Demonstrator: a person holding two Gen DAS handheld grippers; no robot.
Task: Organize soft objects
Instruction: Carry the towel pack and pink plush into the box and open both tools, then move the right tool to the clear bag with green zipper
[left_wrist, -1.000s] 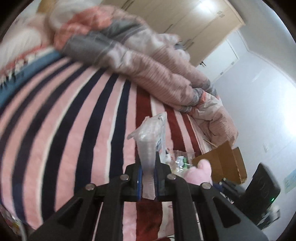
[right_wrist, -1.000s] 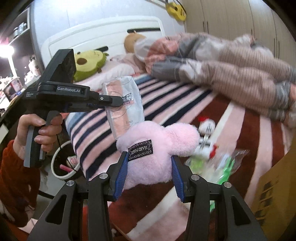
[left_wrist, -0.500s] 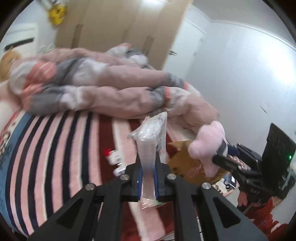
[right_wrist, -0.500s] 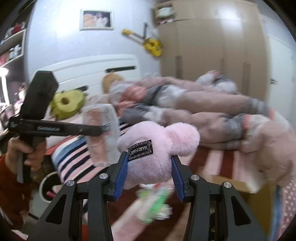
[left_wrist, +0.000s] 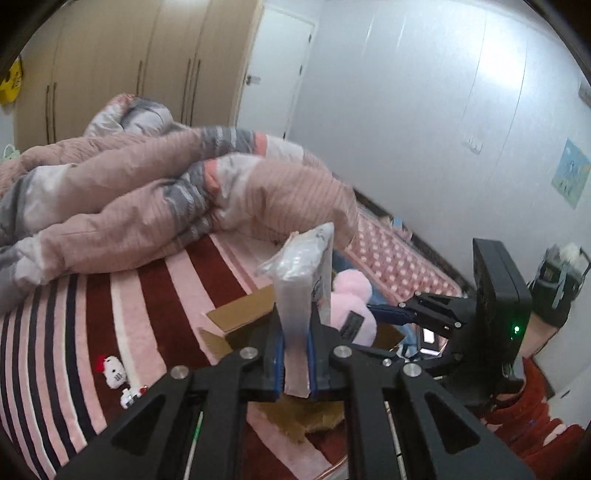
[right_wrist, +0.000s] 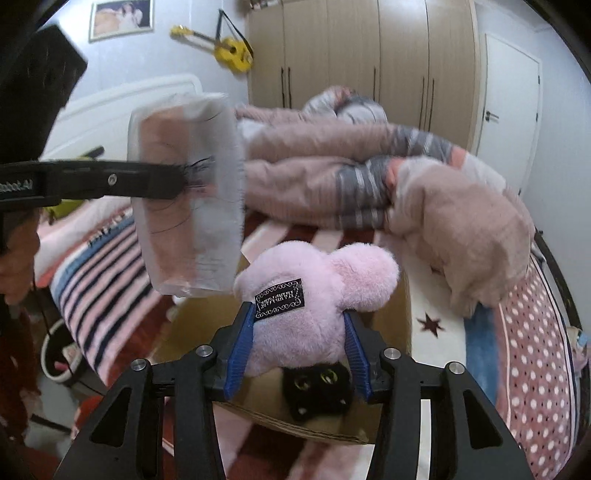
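- Left gripper (left_wrist: 295, 363) jaws clamped on plastic packet (left_wrist: 301, 273).
- Right gripper (right_wrist: 297, 349) jaws clamped on pink plush (right_wrist: 314, 295), above cardboard box (right_wrist: 391, 314).
- Neither dropped in; toys (left_wrist: 112, 371) left on bed (left_wrist: 122, 295).

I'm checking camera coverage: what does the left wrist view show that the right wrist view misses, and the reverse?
Only the left wrist view shows the small Hello Kitty toys lying on the striped blanket.

Only the right wrist view shows a black cat plush inside the cardboard box, and the yellow ukulele on the wall.

Both show the pink plush in the right gripper, the clear plastic packet in the left gripper, and the rumpled duvet.
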